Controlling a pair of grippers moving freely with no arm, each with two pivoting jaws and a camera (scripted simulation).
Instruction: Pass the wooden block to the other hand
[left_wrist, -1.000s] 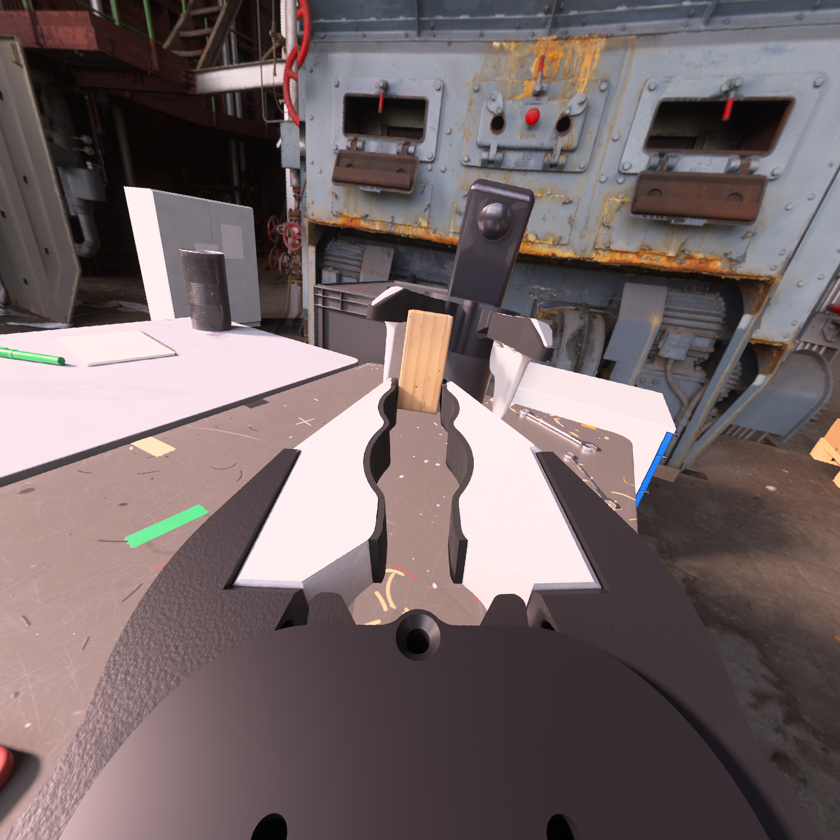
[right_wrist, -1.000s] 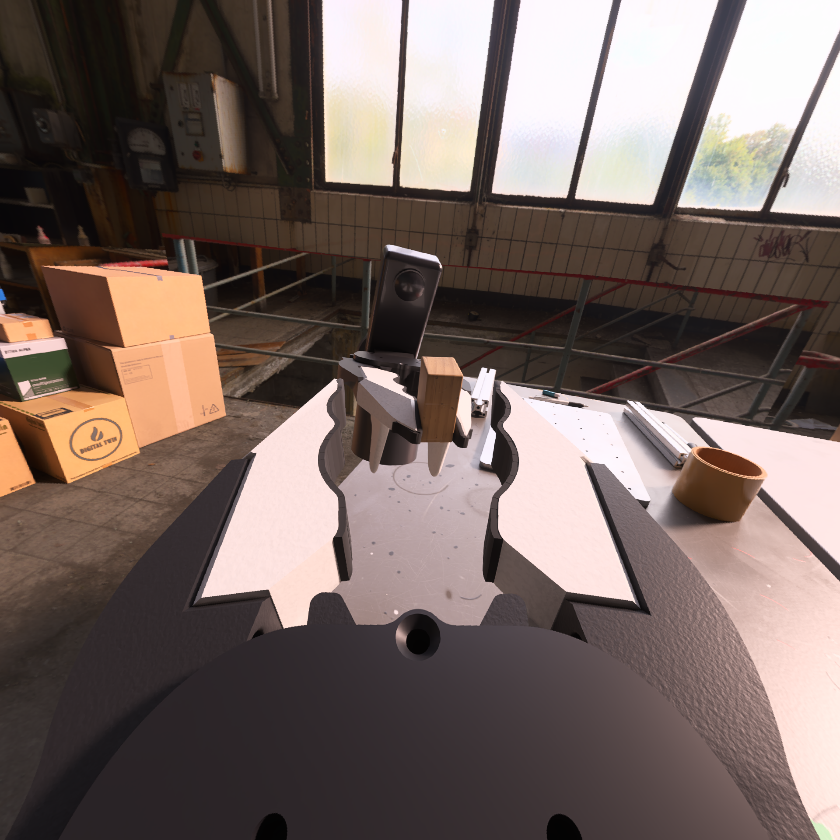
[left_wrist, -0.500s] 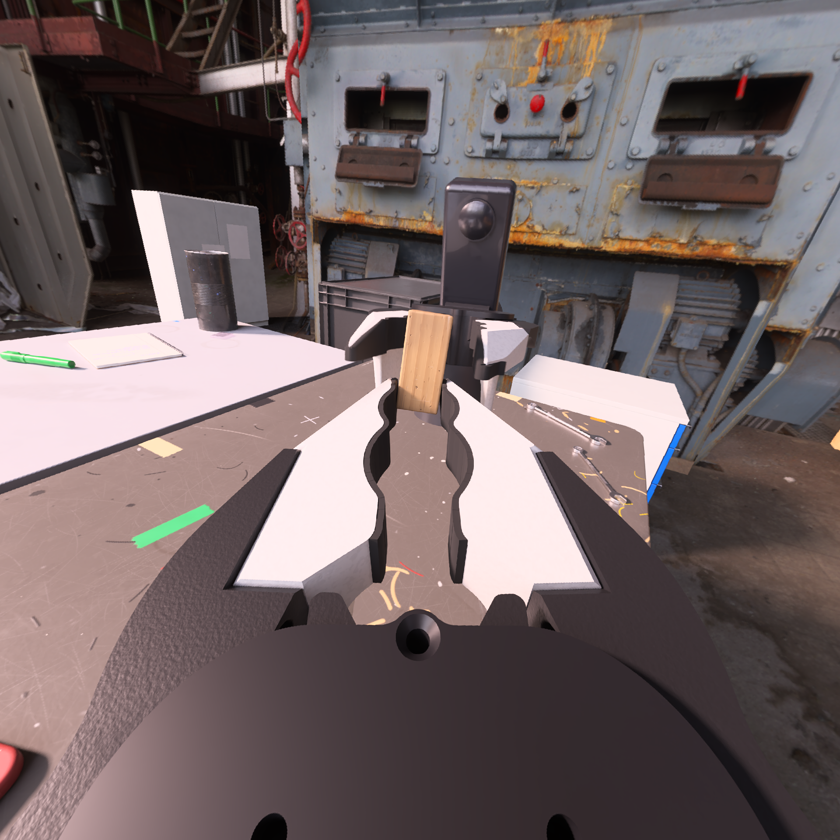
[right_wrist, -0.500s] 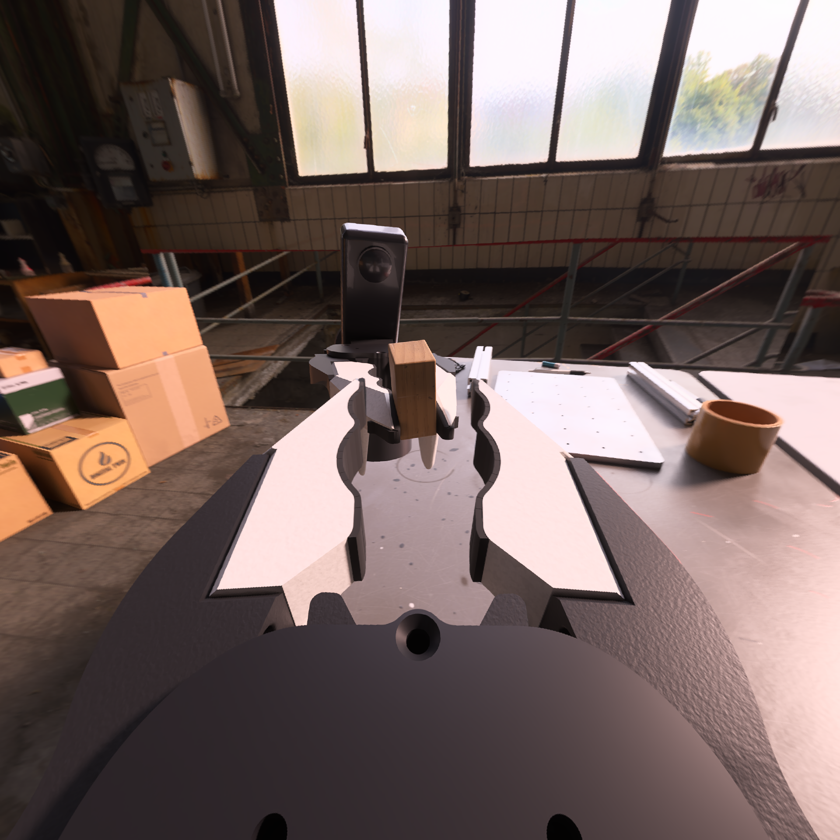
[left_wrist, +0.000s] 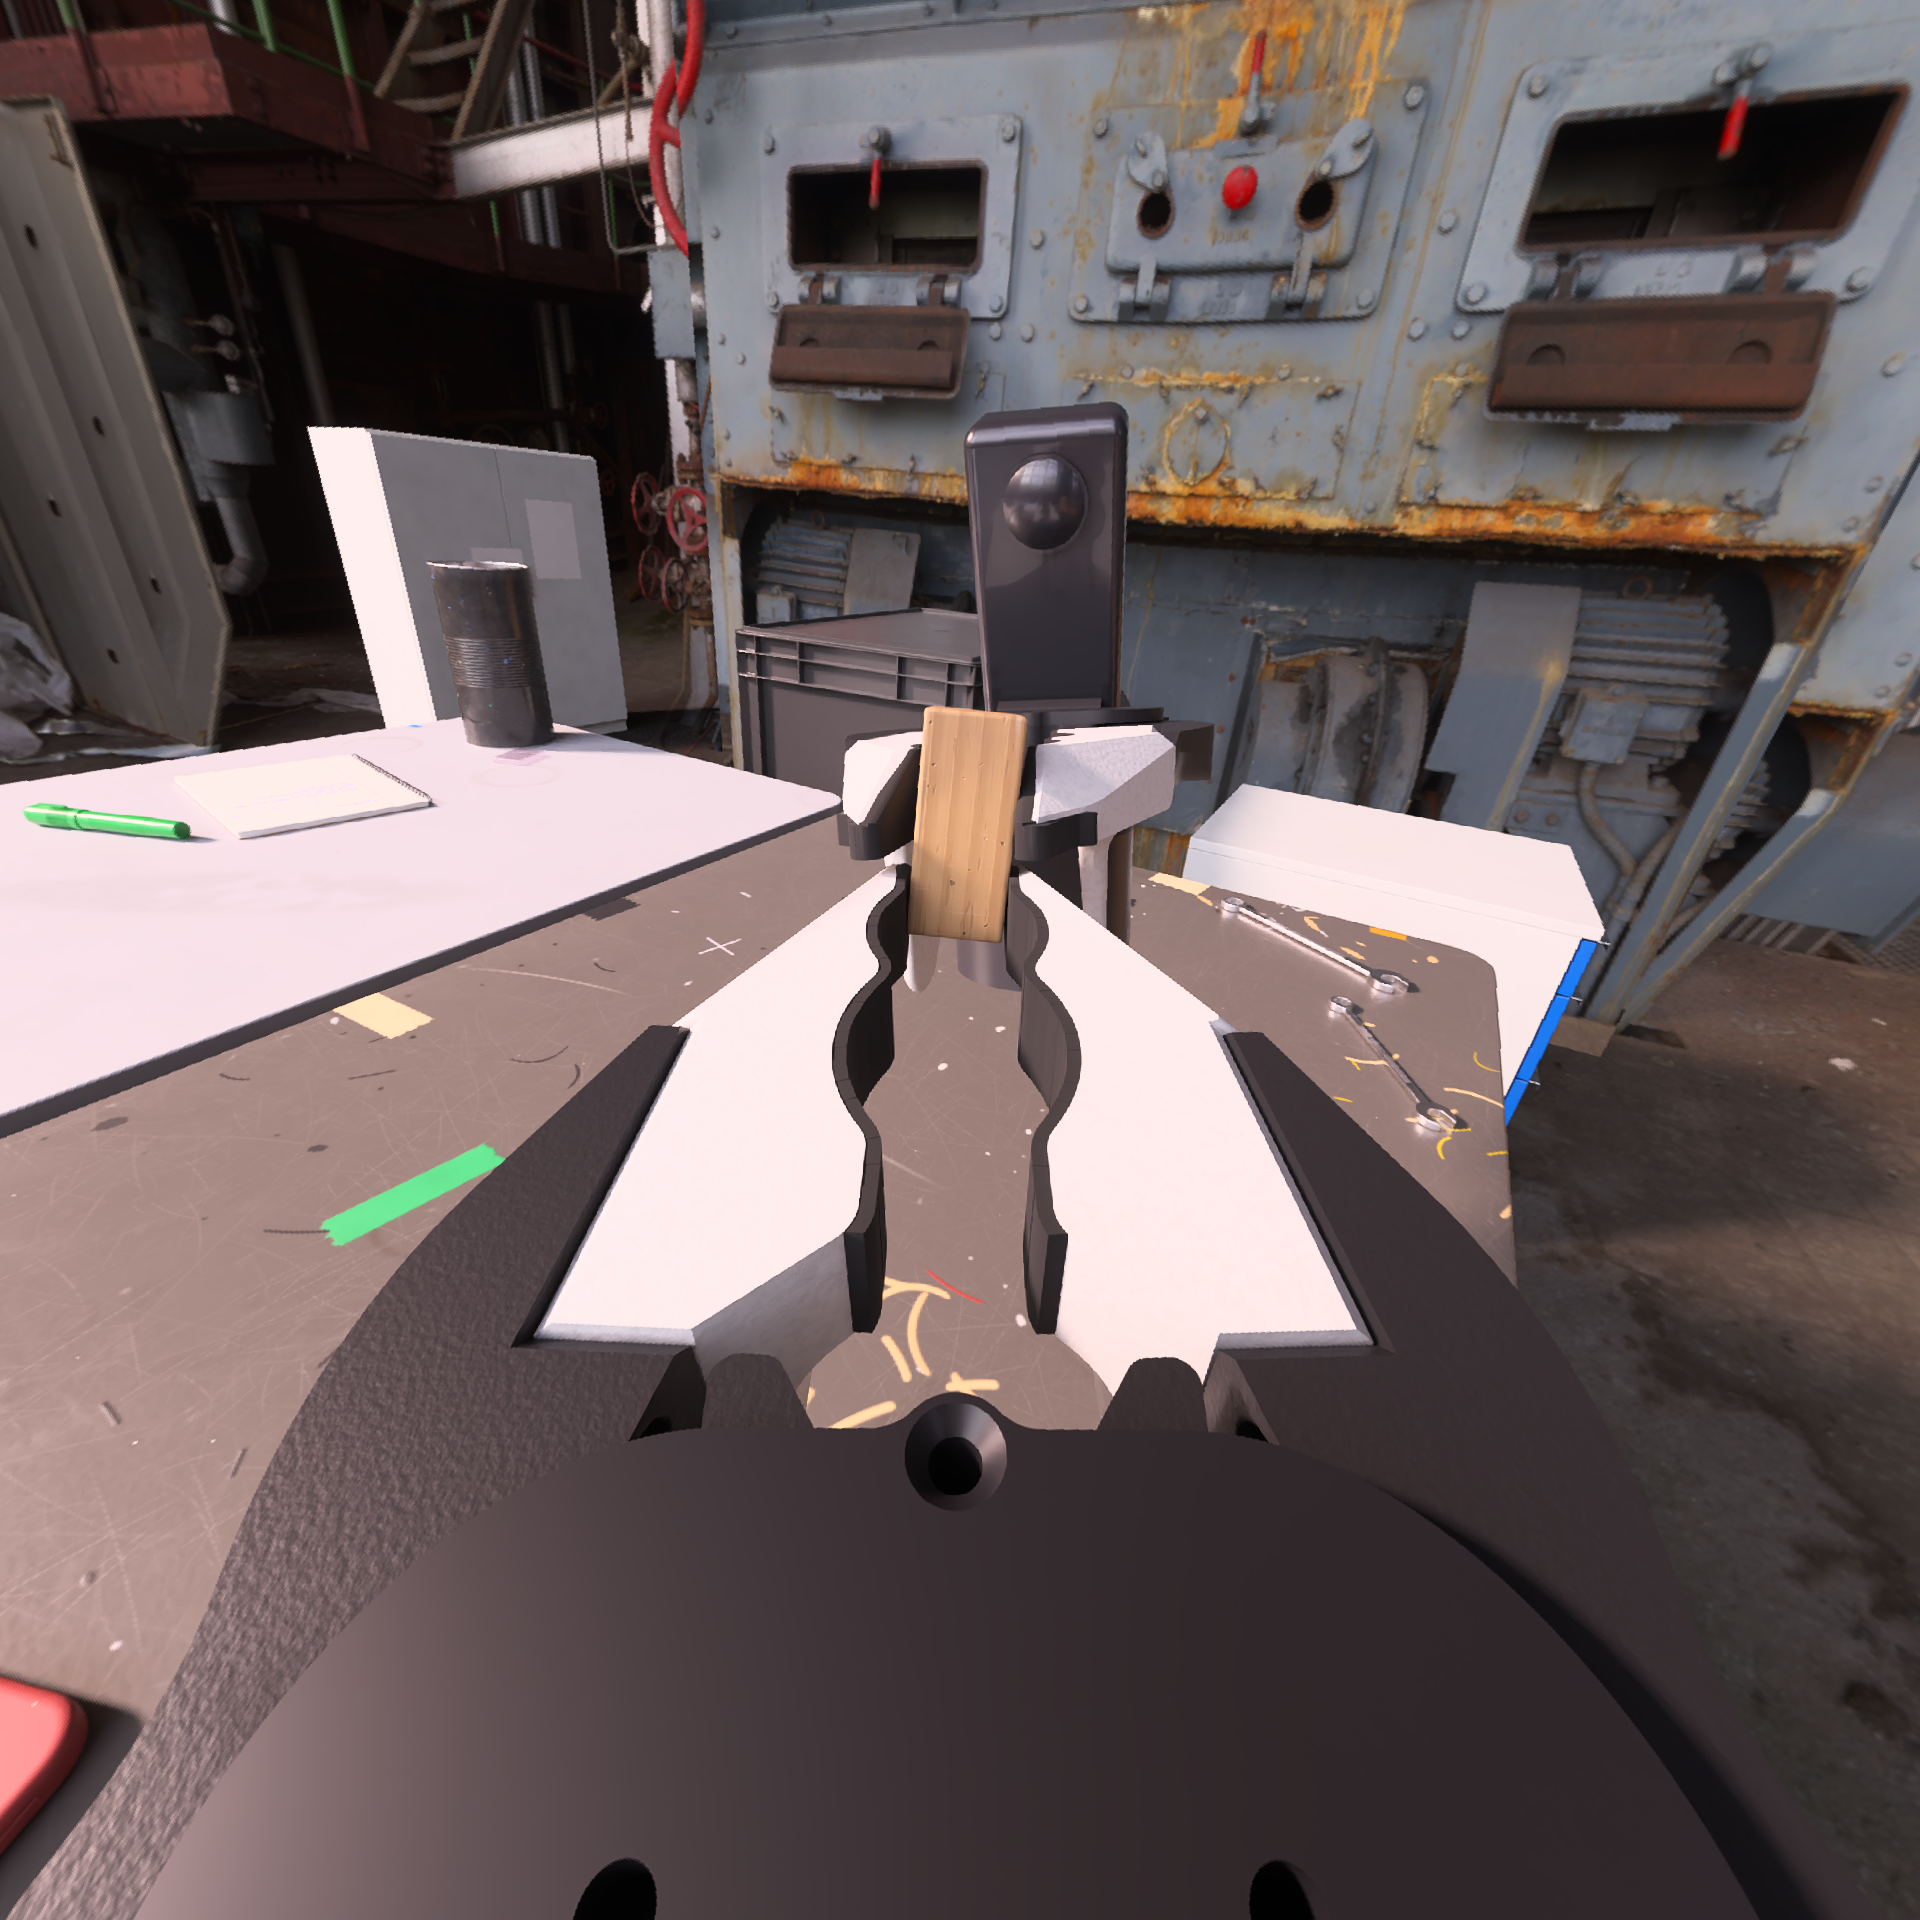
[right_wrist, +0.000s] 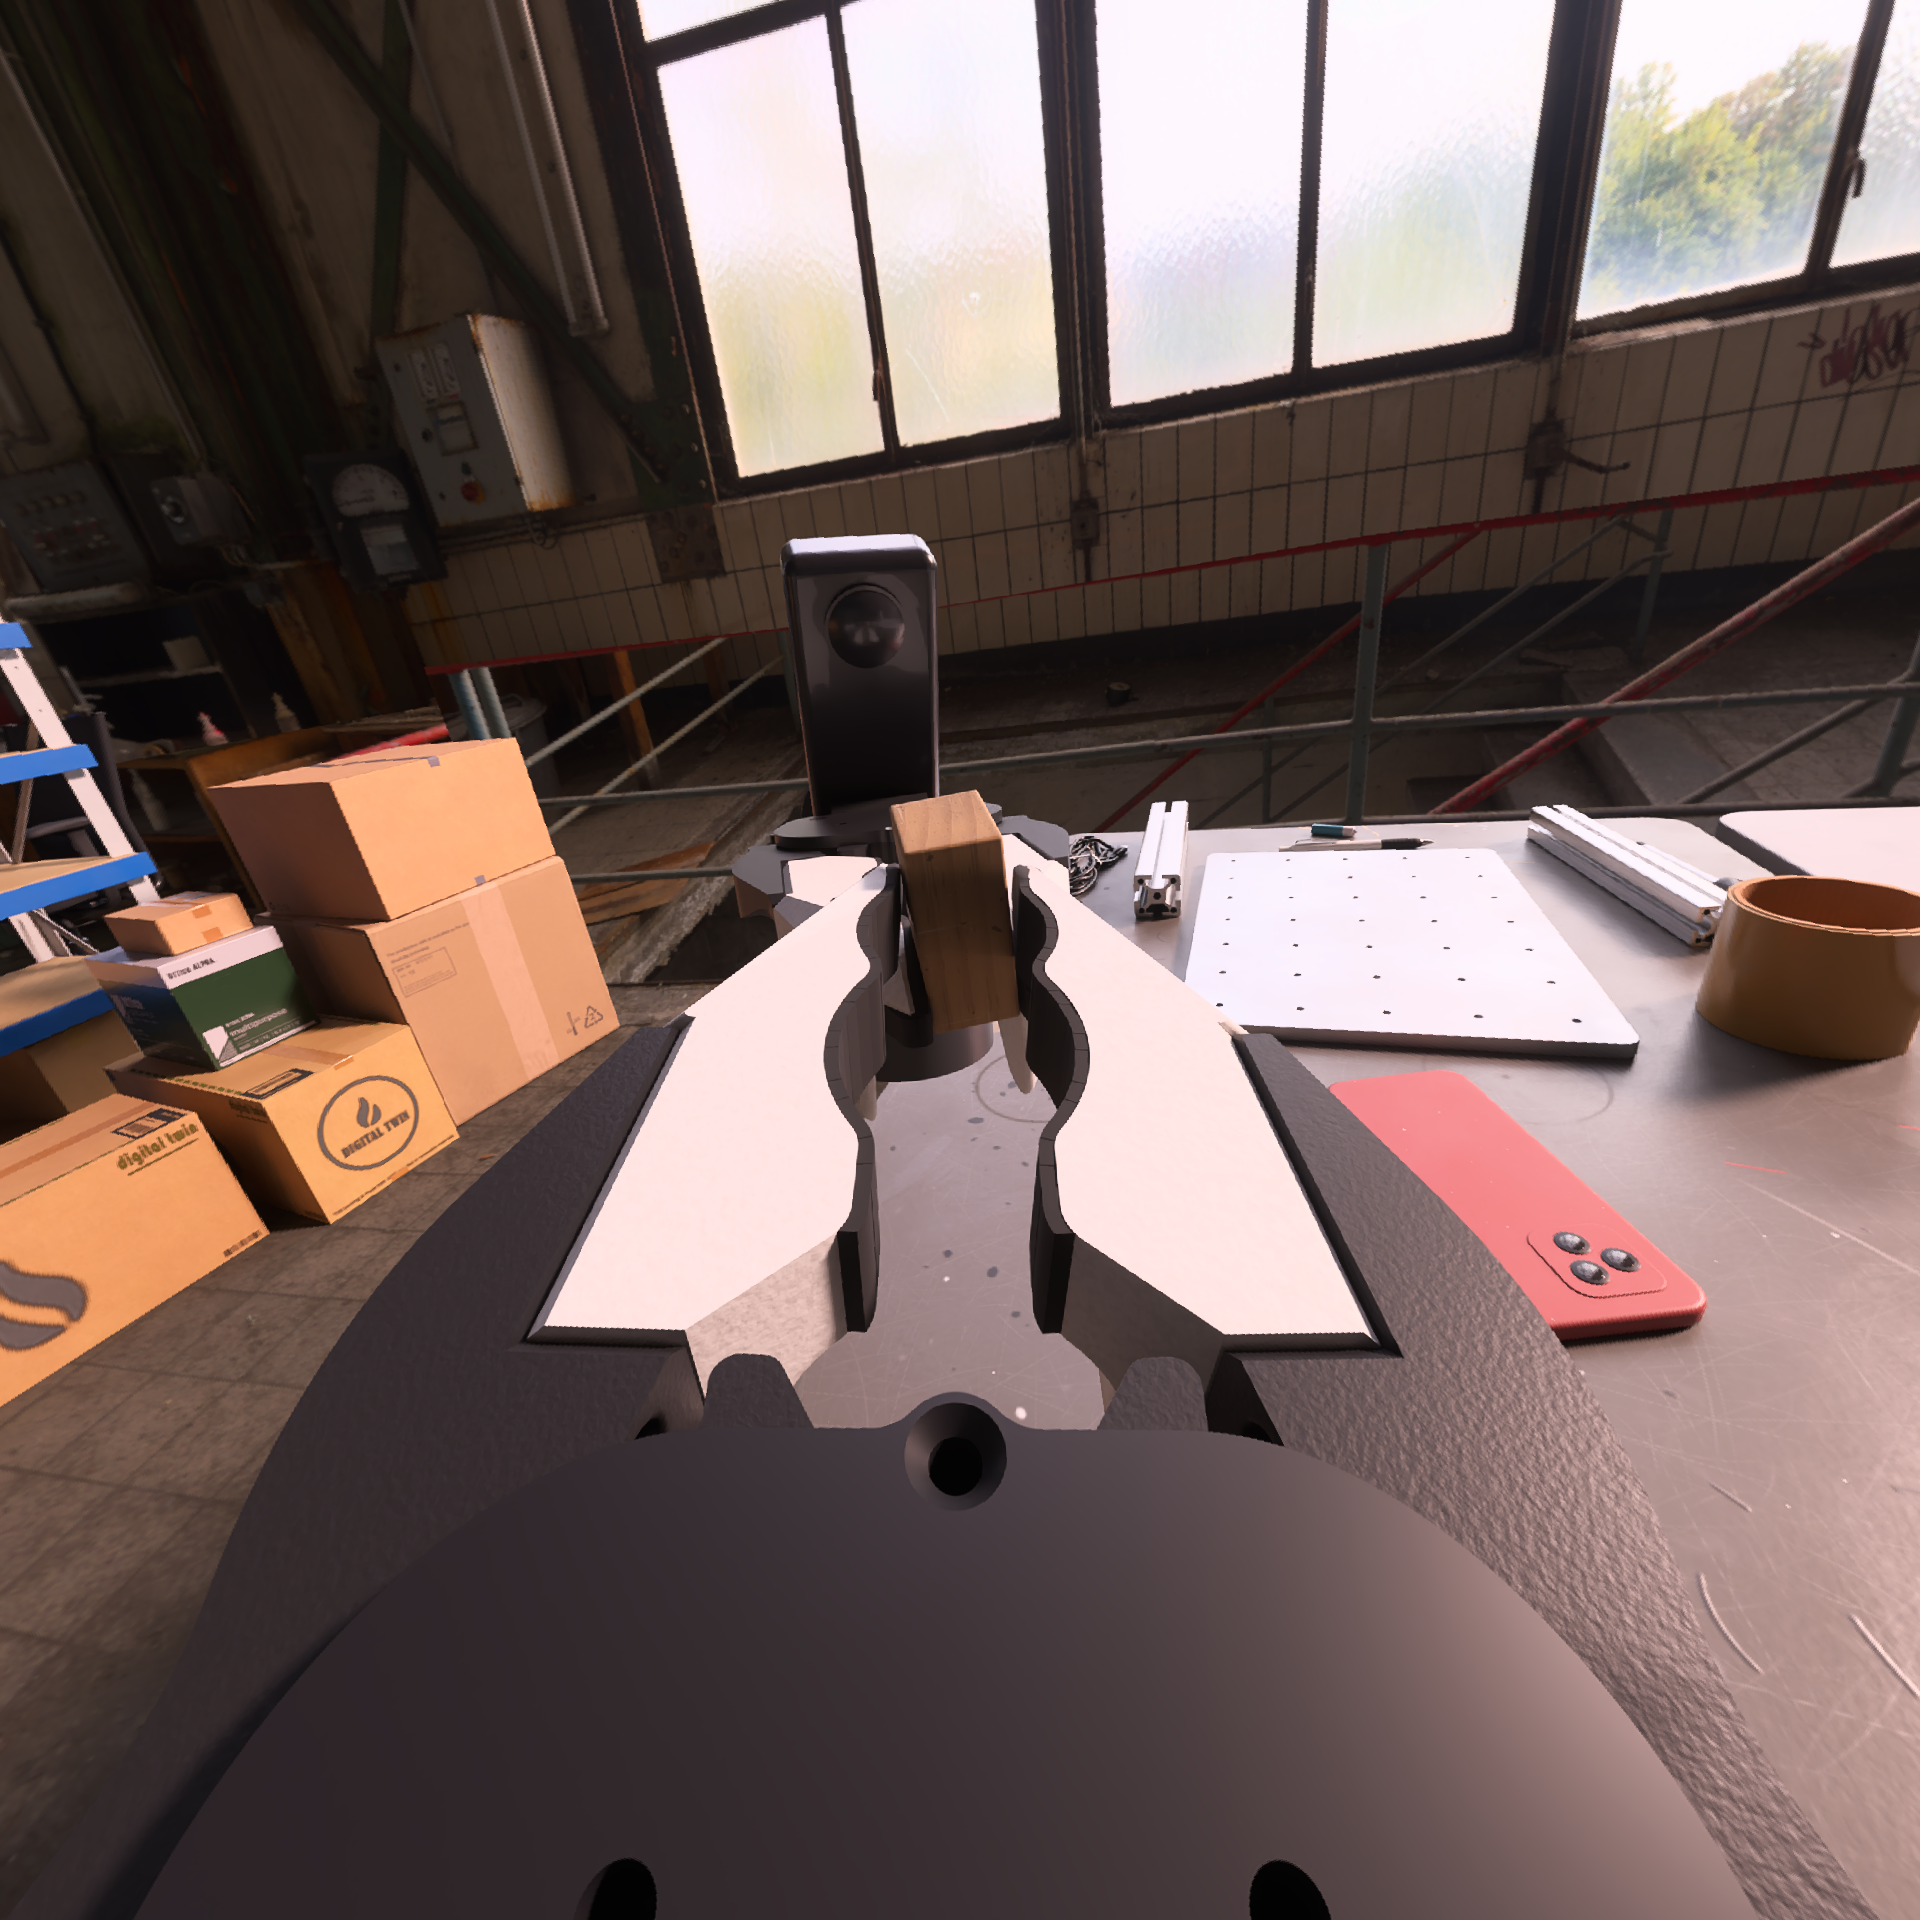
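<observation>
The wooden block (left_wrist: 961, 831) stands upright above the table (left_wrist: 208, 1351). My left gripper (left_wrist: 958, 920) is shut on its lower end. My right gripper (right_wrist: 956, 894) faces the left one, and its fingers (right_wrist: 1049, 935) are closed against the sides of the block (right_wrist: 951, 914). In the left wrist view the right gripper's white fingers (left_wrist: 1101, 779) flank the block's upper part, with its dark camera housing (left_wrist: 1044, 540) above. In the right wrist view the left gripper's fingers (right_wrist: 831, 883) show behind the block.
The left wrist view shows a dark can (left_wrist: 488, 655), a notepad (left_wrist: 301, 795), a green pen (left_wrist: 104, 821), two wrenches (left_wrist: 1309, 945) and a white box (left_wrist: 1382, 862). The right wrist view shows a red phone (right_wrist: 1507, 1205), a perforated plate (right_wrist: 1392, 945), a tape roll (right_wrist: 1818, 966) and cardboard boxes (right_wrist: 384, 831) on the floor.
My right gripper has moved in toward the block and its fingers have closed from wide open onto the block's sides. My left gripper has kept its hold.
</observation>
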